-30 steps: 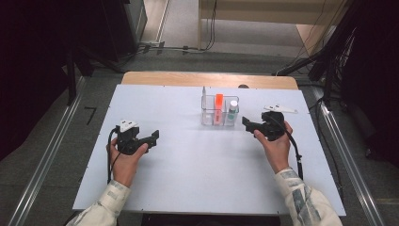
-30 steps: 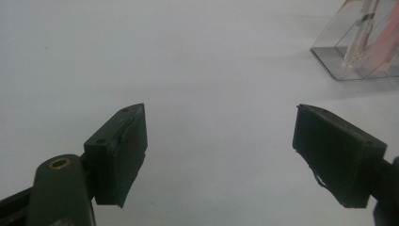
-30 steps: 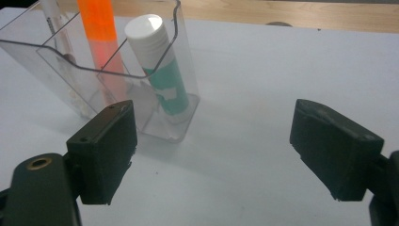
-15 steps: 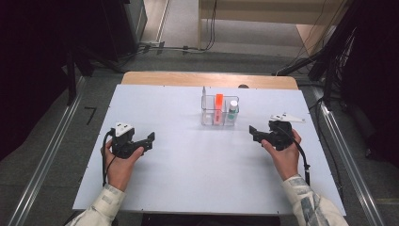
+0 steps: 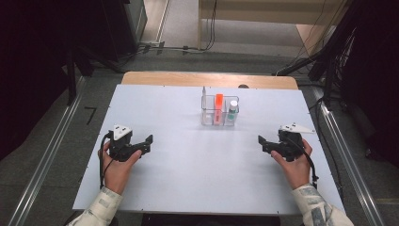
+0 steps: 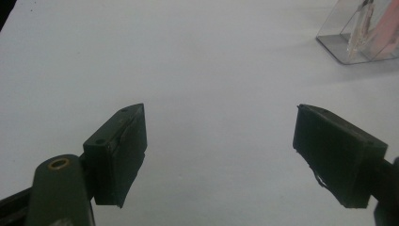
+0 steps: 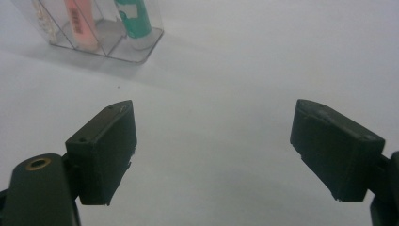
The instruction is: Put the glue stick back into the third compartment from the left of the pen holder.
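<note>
A clear plastic organizer (image 5: pixel 210 117) stands at the far middle of the white table (image 5: pixel 188 165). It holds an orange tube (image 5: pixel 219 104), a green and white bottle (image 5: pixel 232 109) and a thin clear item (image 5: pixel 204 96). My left gripper (image 5: pixel 148 142) rests low at the left, open, with bare table between its jaws (image 6: pixel 219 150). My right gripper (image 5: pixel 260 142) sits at the right, open and empty too (image 7: pixel 211 150). The organizer (image 6: pixel 357 33) shows at the top right of the left gripper view. In the right gripper view the organizer (image 7: pixel 136 49) is at the top left, with the orange tube (image 7: pixel 80 21) and green bottle (image 7: pixel 134 19) inside.
A wooden strip (image 5: pixel 207 79) runs along the table's far edge. Metal rails (image 5: pixel 47 155) flank both sides on the grey floor. Cables (image 5: pixel 188 47) lie on the floor beyond the table. A wide stretch of white surface lies between the two grippers.
Both hands have drawn back toward the near edge and outward, away from the organizer. The right gripper has moved from beside the organizer to the right side of the table.
</note>
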`<state>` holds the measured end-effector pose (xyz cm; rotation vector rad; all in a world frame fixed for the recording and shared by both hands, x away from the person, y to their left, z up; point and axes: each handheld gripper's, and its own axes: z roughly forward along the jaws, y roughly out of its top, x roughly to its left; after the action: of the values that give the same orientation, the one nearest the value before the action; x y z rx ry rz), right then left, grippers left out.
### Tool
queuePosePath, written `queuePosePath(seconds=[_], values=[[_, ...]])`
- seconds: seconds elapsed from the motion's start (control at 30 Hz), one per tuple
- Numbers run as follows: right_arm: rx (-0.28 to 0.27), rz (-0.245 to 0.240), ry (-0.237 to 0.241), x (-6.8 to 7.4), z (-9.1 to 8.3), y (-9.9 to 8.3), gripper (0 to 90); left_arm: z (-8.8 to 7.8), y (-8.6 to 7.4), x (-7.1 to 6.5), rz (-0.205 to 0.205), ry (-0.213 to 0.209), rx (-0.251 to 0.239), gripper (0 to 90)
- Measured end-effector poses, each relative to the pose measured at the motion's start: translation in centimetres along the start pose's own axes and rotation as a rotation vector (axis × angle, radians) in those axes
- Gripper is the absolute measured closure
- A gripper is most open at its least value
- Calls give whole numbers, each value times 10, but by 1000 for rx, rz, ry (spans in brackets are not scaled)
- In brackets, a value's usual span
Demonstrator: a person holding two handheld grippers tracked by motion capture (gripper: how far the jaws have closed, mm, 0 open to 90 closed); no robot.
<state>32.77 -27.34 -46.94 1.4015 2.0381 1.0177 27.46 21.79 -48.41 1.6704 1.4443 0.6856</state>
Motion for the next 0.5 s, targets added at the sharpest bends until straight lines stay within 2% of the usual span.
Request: queuePosePath(seconds=[0.5], values=[[18, 35, -28, -19, -19, -20, 134, -4, -6, 2, 8, 2, 12, 190]])
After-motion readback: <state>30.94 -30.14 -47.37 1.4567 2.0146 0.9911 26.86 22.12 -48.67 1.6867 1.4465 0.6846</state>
